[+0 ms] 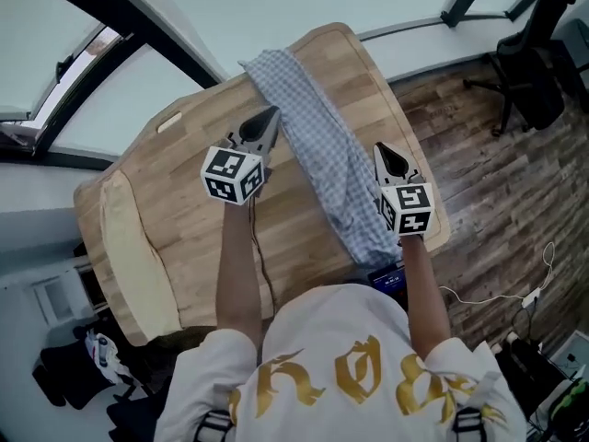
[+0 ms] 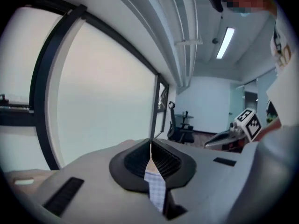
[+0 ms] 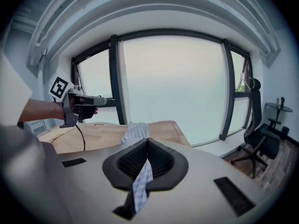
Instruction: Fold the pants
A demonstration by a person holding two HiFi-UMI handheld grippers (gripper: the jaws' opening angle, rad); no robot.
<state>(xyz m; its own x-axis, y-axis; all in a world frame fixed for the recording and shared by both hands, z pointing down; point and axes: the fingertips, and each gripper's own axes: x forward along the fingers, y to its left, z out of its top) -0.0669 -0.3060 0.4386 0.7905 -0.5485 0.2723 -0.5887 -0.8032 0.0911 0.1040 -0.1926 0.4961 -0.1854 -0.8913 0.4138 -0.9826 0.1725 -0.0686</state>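
Observation:
The blue-and-white checked pants [image 1: 322, 150] lie as a long narrow strip across the wooden table [image 1: 184, 201], from its far edge down to the near right corner. My left gripper [image 1: 267, 122] is raised at the strip's left edge. In the left gripper view its jaws [image 2: 150, 146] are shut, with a fold of the checked cloth [image 2: 156, 188] pinched between them. My right gripper [image 1: 382, 153] hangs above the strip's right edge. It is shut too [image 3: 147, 143], and checked cloth [image 3: 140, 183] hangs from its jaws. The rest of the pants [image 3: 135, 130] lies on the table beyond.
A cream-coloured pad [image 1: 129, 256] lies along the table's left end. A black office chair [image 1: 529, 72] stands on the wooden floor at the right, and cables [image 1: 525, 297] run over the floor near my right side. Large windows stand behind the table.

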